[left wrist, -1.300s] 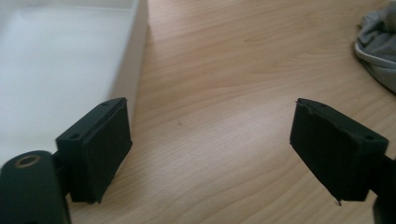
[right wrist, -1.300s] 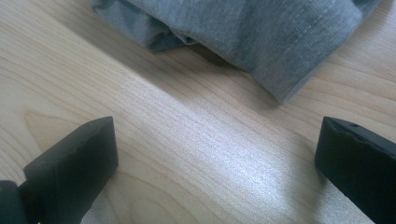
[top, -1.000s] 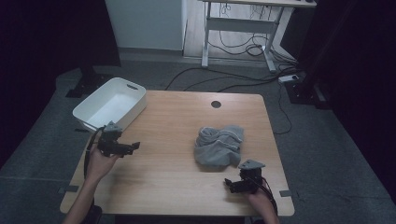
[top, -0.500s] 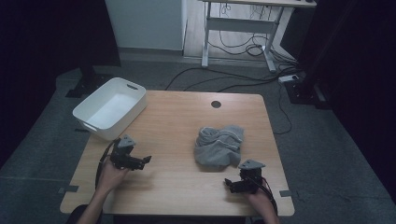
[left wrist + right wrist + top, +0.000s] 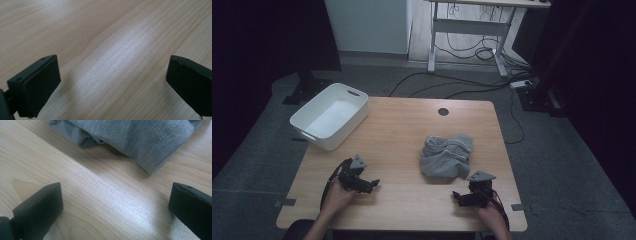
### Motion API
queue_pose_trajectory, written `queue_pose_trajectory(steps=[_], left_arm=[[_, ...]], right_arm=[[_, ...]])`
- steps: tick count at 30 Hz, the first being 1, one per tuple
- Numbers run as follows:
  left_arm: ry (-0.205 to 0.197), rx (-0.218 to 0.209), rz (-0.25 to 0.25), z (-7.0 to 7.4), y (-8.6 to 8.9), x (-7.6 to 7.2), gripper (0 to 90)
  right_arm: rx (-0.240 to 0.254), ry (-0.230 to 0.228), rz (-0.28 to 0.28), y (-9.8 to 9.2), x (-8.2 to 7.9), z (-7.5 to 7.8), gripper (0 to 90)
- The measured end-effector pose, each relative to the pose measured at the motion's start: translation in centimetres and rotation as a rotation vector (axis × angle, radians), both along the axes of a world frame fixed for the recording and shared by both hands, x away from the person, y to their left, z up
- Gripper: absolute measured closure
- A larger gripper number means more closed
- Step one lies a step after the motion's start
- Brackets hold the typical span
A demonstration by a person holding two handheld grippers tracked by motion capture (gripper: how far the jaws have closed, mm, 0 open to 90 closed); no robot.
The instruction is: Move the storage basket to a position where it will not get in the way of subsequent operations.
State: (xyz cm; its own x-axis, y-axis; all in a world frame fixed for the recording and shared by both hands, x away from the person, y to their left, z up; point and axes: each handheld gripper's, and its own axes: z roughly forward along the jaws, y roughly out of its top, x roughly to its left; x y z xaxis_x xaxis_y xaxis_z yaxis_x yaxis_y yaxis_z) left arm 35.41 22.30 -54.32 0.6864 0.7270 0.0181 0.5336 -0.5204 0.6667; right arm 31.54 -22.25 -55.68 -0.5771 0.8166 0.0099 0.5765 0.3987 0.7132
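Nearest the person's edge of the wooden table [image 5: 402, 200], two hand-held grippers rested low over the bare wood. The left gripper [image 5: 373, 184] sat near the front left part of the tabletop, held in the person's left hand [image 5: 337, 195], its tips pointing toward the middle of the table; in the left gripper view its two black jaws stood wide apart with nothing between them but pale wood grain. The right gripper [image 5: 455, 196] lay near the front right edge, held in the right hand [image 5: 489, 207], a grey three-cornered plate on top; in the right gripper view its jaws likewise stood spread and released, grasping nothing, with open wood between them. Just beyond the right gripper, and apart from it, lay the grey garment [image 5: 446, 156], crumpled in a loose heap on the right-centre of the table; in the right gripper view its stitched hem [image 5: 162, 135] lay ahead of the jaws without touching them. Farther back on the left, a white plastic bin [image 5: 314, 131] stood at the table's far left corner, overhanging the edge. Beyond the garment, a round cable hole [image 5: 443, 111] sat near the far edge. Behind the table, cables [image 5: 472, 85] trailed across the grey floor beneath a desk frame [image 5: 467, 25].
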Motion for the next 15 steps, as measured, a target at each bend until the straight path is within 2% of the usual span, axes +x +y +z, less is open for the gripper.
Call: queue_pose_trajectory(steps=[2, 4, 15], left_arm=[[0.008, 0.012, -0.005, -0.33, -0.21, -0.03, 0.0], [0.023, -0.011, -0.013, -0.58, -0.23, -0.03, 0.0], [0.025, -0.010, -0.012, -0.57, -0.19, -0.05, 0.0]], right_arm=[[0.000, 0.000, 0.000, 0.00, 0.00, 0.00, 0.0], [0.000, 0.000, 0.000, 0.00, 0.00, 0.00, 0.0], [0.000, 0.000, 0.000, 0.00, 0.00, 0.00, 0.0]])
